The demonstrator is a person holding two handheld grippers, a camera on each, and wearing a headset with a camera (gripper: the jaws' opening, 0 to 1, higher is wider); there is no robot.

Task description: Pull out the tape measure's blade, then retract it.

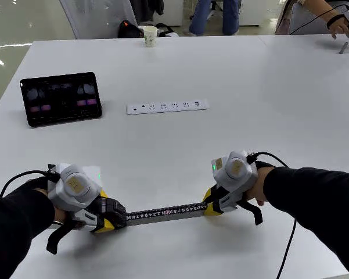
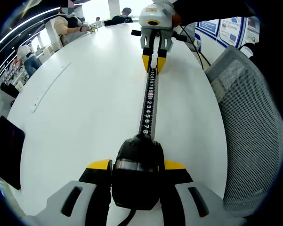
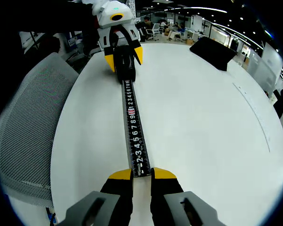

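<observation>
Head view: the tape measure's black case (image 1: 117,212) is largely covered by the left hand-held gripper (image 1: 106,216), which is clamped on it, on the worktop (image 1: 261,99) nearer the person than the power strip (image 1: 167,106). The blade (image 1: 165,213) lies flat, extended to the right hand-held gripper (image 1: 211,205), which is closed on its tip. The end hook is hidden between the jaws. Both sleeved forearms (image 1: 313,197) lie low, and the grippers face each other.

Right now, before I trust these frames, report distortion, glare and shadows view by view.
Head view: straight lines, floor glare top left, soft shadow under the left claw gripping the tape measure. Left gripper view: fisheye curves the table edge, far end washed out, blade numerals sharp. Right gripper view: same bowing, dim surroundings, numerals crisp at the right claw.
</observation>
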